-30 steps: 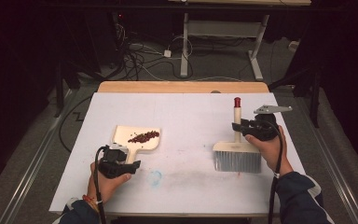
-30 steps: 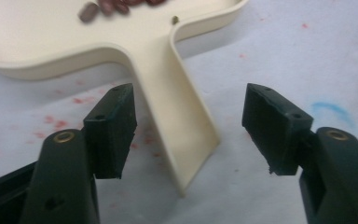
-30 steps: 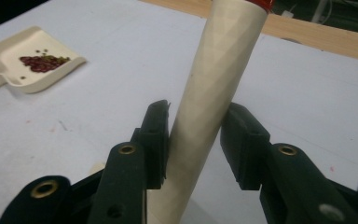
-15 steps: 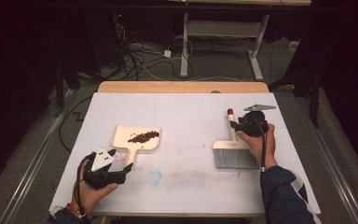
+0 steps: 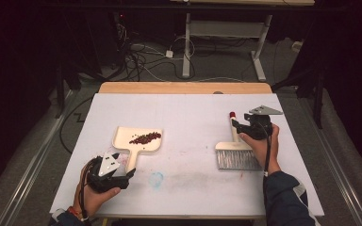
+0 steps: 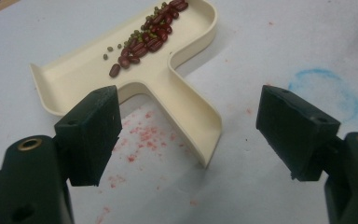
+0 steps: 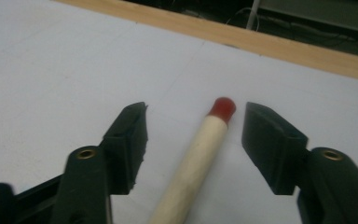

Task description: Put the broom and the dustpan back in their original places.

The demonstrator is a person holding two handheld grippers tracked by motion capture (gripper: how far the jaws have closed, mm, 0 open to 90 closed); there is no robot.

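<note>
Beans point(image 5: 145, 138) on dustpan point(image 5: 134, 141), brush point(image 5: 237, 151) flat

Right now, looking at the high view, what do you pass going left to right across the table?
Left gripper → cream dustpan holding beans → blue mark on the table → brush → right gripper, jaws apart around the brush's handle.

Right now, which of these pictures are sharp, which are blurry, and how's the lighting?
High view: table evenly lit, surroundings dark. Left gripper view: dustpan and beans crisp, no glare. Right gripper view: brush handle soft and out of focus close up.
</note>
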